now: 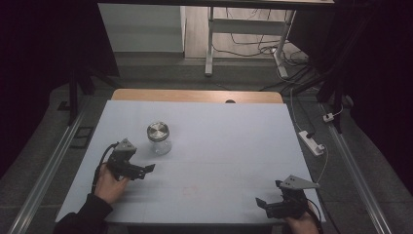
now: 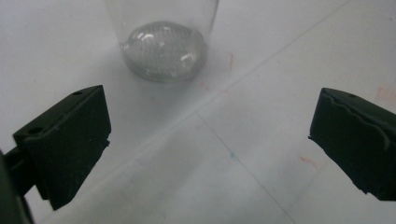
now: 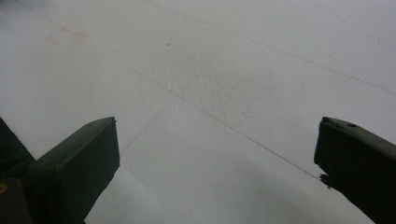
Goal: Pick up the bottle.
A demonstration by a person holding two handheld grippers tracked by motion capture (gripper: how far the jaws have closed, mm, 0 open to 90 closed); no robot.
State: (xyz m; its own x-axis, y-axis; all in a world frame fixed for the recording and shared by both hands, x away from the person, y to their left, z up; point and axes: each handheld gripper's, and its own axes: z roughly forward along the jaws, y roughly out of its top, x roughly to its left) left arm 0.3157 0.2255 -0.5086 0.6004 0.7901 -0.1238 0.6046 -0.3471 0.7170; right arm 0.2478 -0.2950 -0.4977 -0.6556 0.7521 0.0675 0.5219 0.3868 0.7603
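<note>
Work in hand: the left gripper (image 1: 146, 169) pointed toward a glass jar (image 1: 159, 139), apparently at the approach stage of a grasp.
Jar, position: upright on the white table (image 1: 219, 146), left of centre, just beyond the left gripper and apart from it; a metal lid (image 1: 158, 130) sat on top.
Left gripper, state: jaws spread wide with nothing between them; in the left gripper view the jar's base (image 2: 163, 51) stood ahead of the gap, untouched by either jaw.
Right gripper (image 1: 265, 204), state: jaws likewise wide apart and empty, low at the near right edge of the table, well apart from the jar.
Progress, judged: no contact had been made and the lid remained on; closing in, gripping the jar and whatever handling followed all appeared left to do.
High view, contribution: gave the whole layout, namely both hands, the lid from above, and the spacing of grippers and jar.
Left gripper view, contribution: showed the jar's clear wall and thick base at close range and the open gap aligned a little to its right; the lid lay outside this frame.
Right gripper view, contribution: showed bare table surface with faint seams and a pale reddish mark (image 3: 65, 36) ahead of the jaws.
</note>
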